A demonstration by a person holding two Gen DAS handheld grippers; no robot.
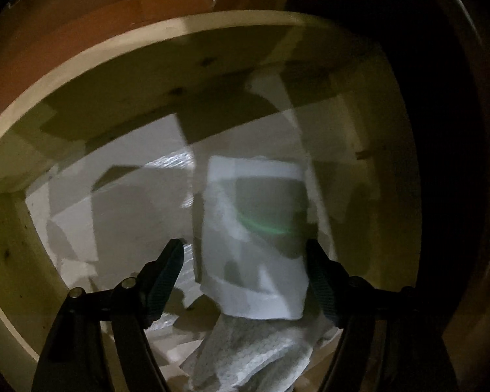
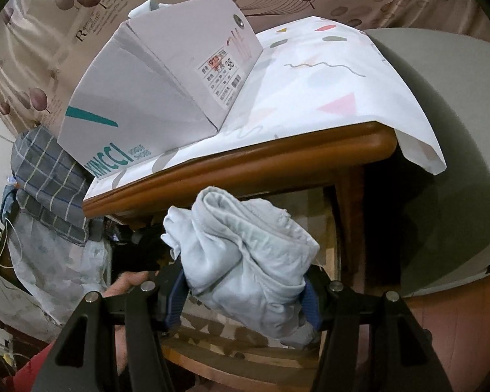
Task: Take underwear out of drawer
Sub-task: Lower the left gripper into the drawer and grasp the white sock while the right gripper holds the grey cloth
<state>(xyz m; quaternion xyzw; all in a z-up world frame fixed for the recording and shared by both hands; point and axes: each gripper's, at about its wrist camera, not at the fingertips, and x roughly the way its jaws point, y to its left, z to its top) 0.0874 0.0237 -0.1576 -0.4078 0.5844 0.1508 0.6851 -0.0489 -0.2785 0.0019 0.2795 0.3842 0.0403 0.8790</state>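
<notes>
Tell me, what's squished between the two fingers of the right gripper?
A bunched-up pale blue cloth underwear fills the gap between the right gripper's blue-padded fingers, which touch it on both sides. The right wrist view shows this.

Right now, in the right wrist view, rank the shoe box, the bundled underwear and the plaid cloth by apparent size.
1. Shoe box, clearly largest.
2. Bundled underwear, held in the right gripper; being closest to the camera inflates it.
3. Plaid cloth, partly hidden, so unsure.

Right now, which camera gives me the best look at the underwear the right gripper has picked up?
The right wrist view: the bunched pale-blue underwear fills the centre, clamped in the right gripper in front of the table edge. The left wrist view looks into the drawer, showing other folded cloth, not that piece.
</notes>
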